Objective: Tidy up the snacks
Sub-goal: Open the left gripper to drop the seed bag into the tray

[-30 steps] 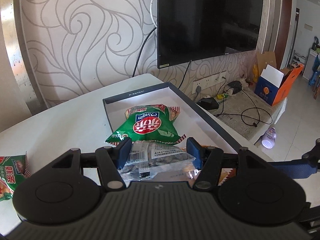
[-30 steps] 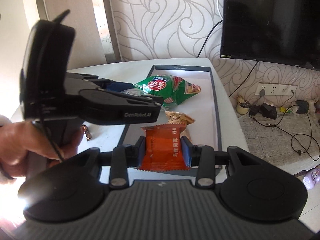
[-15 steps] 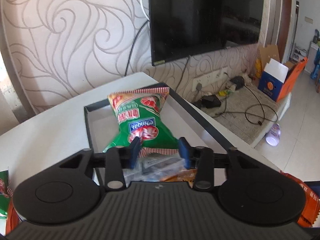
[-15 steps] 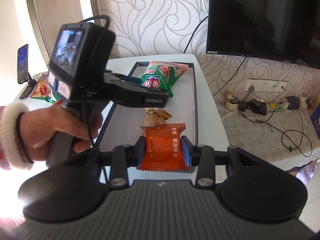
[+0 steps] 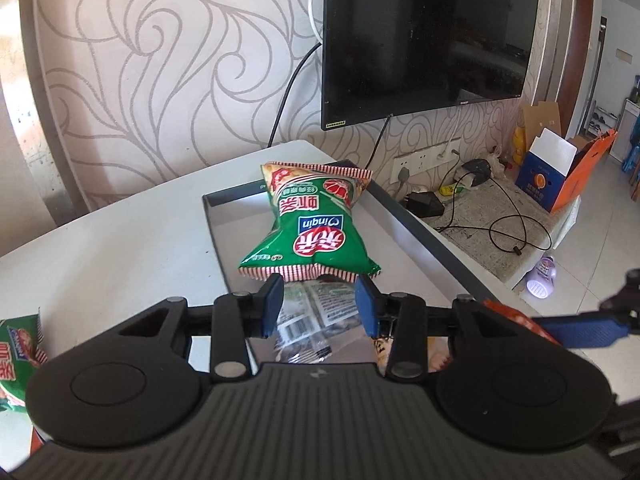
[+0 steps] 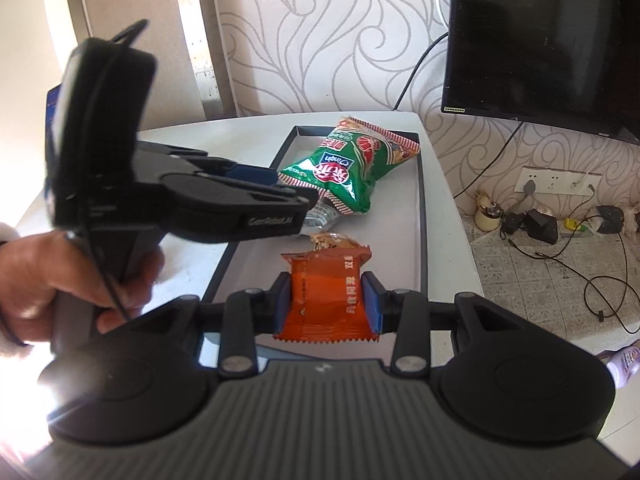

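A dark-rimmed tray [image 5: 420,224] lies on the white table. A green snack bag [image 5: 310,228] leans in it at the far end, also in the right wrist view [image 6: 352,168]. My left gripper [image 5: 320,304] holds a clear printed packet [image 5: 312,320] between its blue pads, just under the green bag's near edge. My right gripper [image 6: 328,300] is shut on an orange packet [image 6: 326,292] above the tray's near part. A small tan snack [image 6: 332,240] lies in the tray beyond it.
Another green bag [image 5: 18,352] lies on the table at the left. A TV [image 5: 428,36] hangs on the wall behind. Cables, a power strip and a cardboard box [image 5: 560,172] are on the floor to the right.
My left gripper has backed off a little, and the green bag now leans more upright at the tray's far end. My right gripper still holds the orange packet.
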Demonstrator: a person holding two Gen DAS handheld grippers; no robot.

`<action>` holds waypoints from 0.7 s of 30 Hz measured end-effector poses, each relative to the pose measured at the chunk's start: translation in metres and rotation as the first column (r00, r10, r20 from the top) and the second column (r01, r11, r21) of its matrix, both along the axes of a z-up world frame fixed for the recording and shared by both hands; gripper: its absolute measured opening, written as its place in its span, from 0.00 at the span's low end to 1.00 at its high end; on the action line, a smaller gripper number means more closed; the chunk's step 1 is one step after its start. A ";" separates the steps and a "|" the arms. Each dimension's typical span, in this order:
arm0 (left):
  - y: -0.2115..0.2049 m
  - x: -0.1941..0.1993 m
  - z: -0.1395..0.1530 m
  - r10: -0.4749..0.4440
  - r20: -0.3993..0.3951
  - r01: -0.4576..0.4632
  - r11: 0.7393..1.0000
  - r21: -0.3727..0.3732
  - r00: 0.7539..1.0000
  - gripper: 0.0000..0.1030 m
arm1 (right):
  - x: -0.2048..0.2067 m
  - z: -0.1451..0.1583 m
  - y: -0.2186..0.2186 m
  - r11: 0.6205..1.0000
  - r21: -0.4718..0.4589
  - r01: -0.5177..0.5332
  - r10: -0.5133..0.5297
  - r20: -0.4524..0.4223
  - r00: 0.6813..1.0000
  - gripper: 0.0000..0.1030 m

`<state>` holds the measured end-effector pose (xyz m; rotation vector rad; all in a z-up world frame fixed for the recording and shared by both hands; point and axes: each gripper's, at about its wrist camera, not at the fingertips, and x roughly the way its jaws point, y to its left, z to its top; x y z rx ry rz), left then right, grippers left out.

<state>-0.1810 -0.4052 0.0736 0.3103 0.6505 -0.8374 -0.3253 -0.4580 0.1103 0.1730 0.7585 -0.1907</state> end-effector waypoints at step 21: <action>0.073 -0.038 0.006 0.063 -0.029 -0.063 0.998 0.010 0.998 0.46 | 0.046 -0.016 -0.009 0.999 -0.020 -0.027 0.026 -0.019 0.999 0.39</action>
